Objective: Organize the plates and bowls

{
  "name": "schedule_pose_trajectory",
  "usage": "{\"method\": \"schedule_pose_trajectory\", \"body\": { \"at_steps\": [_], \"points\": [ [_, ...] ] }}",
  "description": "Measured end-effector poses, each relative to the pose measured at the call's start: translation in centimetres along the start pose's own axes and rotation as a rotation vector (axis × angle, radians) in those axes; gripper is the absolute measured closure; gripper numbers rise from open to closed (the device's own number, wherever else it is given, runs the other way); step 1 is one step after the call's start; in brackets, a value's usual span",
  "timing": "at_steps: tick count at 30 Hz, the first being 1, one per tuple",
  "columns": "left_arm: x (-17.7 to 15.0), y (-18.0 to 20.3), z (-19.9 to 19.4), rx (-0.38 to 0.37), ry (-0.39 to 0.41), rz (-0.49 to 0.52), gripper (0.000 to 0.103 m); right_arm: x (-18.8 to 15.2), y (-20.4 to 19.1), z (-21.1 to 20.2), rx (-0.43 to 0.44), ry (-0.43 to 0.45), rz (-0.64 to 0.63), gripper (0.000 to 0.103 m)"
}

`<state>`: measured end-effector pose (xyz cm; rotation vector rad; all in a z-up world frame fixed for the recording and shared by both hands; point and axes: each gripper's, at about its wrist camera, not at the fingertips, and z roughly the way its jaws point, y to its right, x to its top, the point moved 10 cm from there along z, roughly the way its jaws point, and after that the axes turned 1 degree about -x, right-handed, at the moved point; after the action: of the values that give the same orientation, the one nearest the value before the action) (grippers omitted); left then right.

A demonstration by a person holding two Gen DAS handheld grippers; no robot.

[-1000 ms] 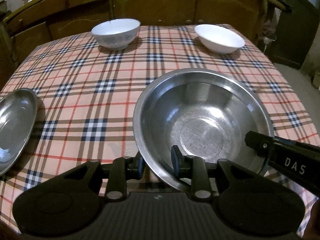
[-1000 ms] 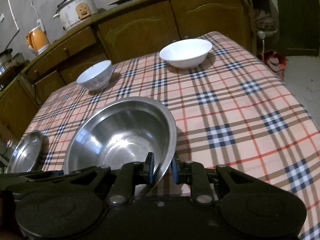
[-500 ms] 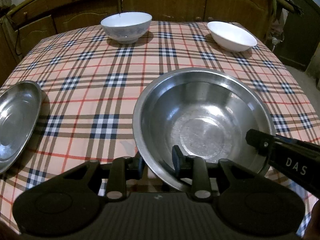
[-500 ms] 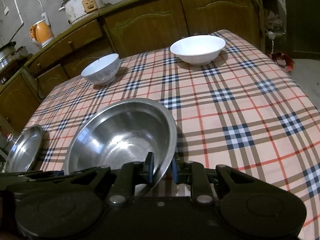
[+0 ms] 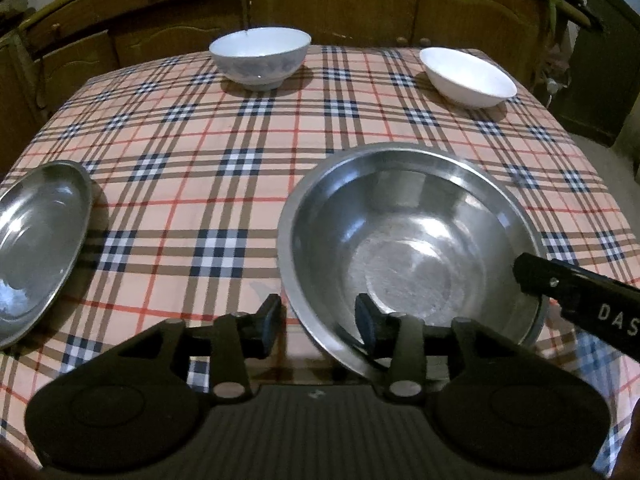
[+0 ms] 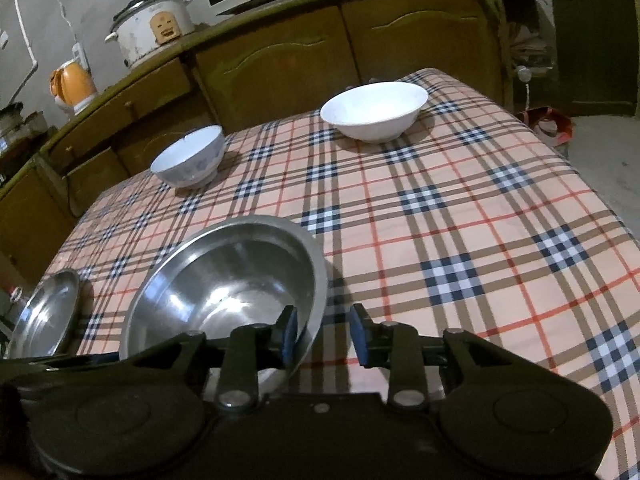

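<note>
Centrally, a large steel bowl (image 5: 412,248) sits upright on the near part of the desk (image 5: 248,152), which is covered by a plaid cloth. To its left, apart from it, a steel plate (image 5: 40,236) lies at the desk's edge. At the far side stand a patterned white bowl (image 5: 260,58) and, further right, a shallow white bowl (image 5: 468,78), well apart from each other and from the steel bowl. Wooden cabinets (image 6: 280,64) close the background; a rice cooker (image 6: 150,28) and an orange kettle (image 6: 74,84) stand on top.

Left tool (image 5: 318,326): its jaws straddle the bowl's near-left rim, one finger outside, one inside. They have just been opening, and a visible gap now separates the outer finger from the rim.

Right tool (image 6: 324,334): it straddles the bowl's near-right rim likewise, its jaws also just opened, blue pads (image 6: 290,336) no longer pinching the metal. Neither tool grips the bowl.
</note>
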<state>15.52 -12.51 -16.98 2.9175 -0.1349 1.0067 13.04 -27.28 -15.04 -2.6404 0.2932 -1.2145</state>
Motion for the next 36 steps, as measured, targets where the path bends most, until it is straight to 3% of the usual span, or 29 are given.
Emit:
{"method": "schedule_pose_trajectory", "body": {
  "at_steps": [4,15,29,36],
  "points": [
    [0.4,-0.5,-1.2,-0.007,0.021,-0.005,0.051,0.4,0.5,-0.9,0.009,0.029,0.021,0.062],
    [2.6,-0.9,-5.1,-0.023,0.089,0.000,0.045,2.5,2.0,-5.0,-0.010,0.121,0.062,0.055],
    [6.6,2.0,-9.1,-0.099,0.181,0.045,0.038,8.9,2.4,-11.1,-0.029,0.275,0.020,0.042],
    [8.9,2.8,-9.9,-0.099,0.215,0.058,0.037,11.1,3.2,-11.8,-0.047,0.304,0.021,0.041]
  ]
}}
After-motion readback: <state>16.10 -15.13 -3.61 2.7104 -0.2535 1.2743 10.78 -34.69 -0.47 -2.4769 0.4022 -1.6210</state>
